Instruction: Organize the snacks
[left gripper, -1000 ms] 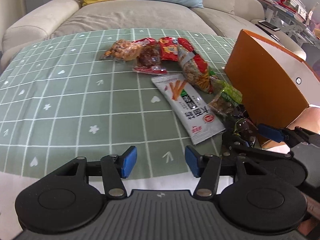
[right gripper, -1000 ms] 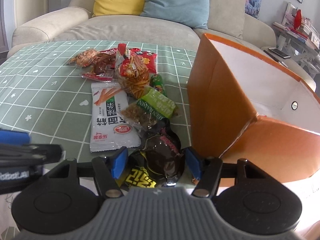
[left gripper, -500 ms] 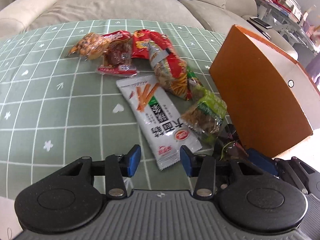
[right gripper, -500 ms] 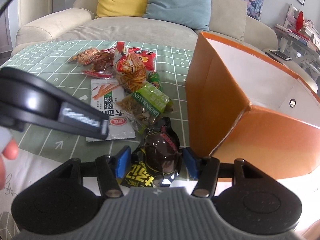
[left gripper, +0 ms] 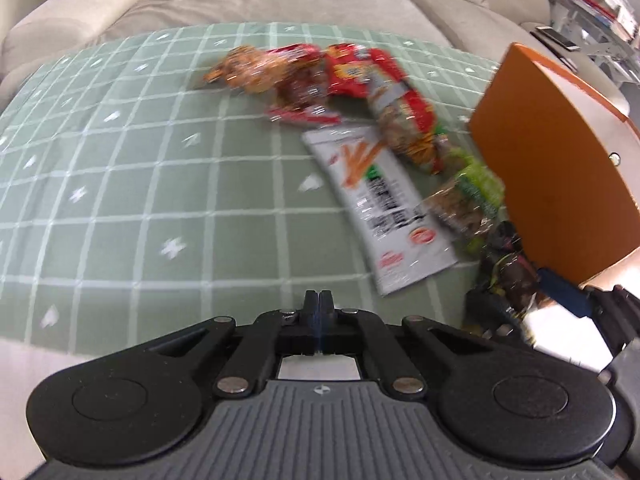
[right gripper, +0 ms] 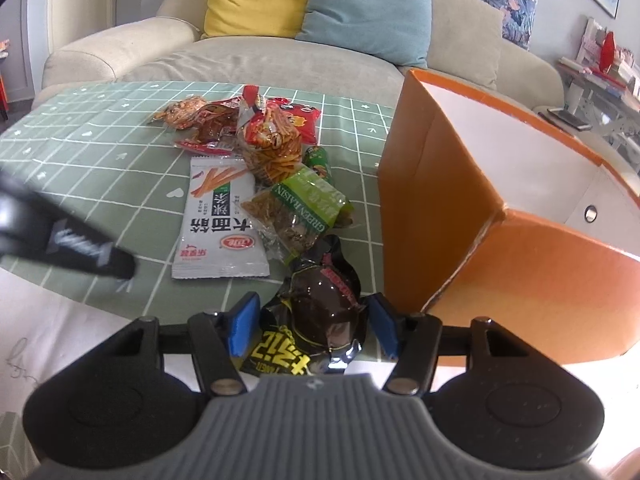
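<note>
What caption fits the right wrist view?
Right gripper straddling a dark snack packet beside an orange box.

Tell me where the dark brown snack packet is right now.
In the right wrist view the dark brown snack packet lies between the right gripper pads, just left of the orange box and below the green raisin bag.

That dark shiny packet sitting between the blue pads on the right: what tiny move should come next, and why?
Probably close the right gripper on the dark packet. Its blue pads flank the packet without clearly pressing it, and the open orange box stands just beside, ready to take it.
</note>
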Available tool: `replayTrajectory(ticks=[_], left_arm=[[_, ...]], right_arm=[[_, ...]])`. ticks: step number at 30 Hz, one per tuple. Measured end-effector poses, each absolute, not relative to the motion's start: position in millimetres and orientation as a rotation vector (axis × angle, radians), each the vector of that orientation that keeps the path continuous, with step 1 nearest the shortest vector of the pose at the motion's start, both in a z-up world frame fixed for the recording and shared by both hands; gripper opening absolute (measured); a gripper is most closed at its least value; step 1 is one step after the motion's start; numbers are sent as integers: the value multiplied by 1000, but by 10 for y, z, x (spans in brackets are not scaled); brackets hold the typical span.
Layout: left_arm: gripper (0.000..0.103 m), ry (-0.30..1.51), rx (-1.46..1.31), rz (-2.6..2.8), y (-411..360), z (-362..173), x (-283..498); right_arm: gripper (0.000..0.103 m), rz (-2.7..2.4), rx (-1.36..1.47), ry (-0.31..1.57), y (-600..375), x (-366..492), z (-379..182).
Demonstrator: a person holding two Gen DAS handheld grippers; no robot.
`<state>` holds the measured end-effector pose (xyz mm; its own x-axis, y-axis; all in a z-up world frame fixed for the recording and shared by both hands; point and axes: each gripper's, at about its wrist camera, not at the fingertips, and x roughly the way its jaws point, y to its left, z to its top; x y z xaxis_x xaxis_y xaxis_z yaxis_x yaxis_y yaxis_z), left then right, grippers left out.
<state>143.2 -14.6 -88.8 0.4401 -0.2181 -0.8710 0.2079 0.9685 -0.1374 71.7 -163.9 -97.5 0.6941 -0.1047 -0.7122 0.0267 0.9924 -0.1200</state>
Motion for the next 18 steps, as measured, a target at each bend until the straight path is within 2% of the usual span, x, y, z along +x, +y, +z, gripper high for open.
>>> replayTrajectory(ticks=[2,4,5,6,7,8,9,10,12,15,18], left_arm=[[0,1074,-45,-271,-50,-856,1404],[5,1067,-61,-277,-38,-825,1394],[14,1058,-62,-277,-57,-805,1389],[28,1043,-58,-283,-98,-780,1379],[38,1034,-52,-295,-146,-764,1379],[51,1027,-44,-314,-208,-753,1381],[58,1025,-36,-330,-267,-746,1392],[60,1025,-28,-340,-328,-744,1409],[70,1035,-13,-351,-460,-758,1464],[80,1046,-10,-360,-651,-800,1546],[85,1068,-31,-347,-766,-870,1633]], right_arm=[[58,-67,-97,802,-1637,709,-971],[58,-68,-99,802,-1620,701,-973],[58,-69,-106,802,-1605,697,-976],[58,-69,-112,802,-1598,695,-978],[58,-69,-113,802,-1597,691,-977],[58,-68,-109,802,-1603,688,-976],[58,-70,-106,803,-1614,689,-975],[58,-75,-105,803,-1622,688,-974],[58,-83,-107,801,-1646,696,-982],[59,-83,-100,801,-1670,704,-987],[58,-74,-92,814,-1685,717,-1002]])
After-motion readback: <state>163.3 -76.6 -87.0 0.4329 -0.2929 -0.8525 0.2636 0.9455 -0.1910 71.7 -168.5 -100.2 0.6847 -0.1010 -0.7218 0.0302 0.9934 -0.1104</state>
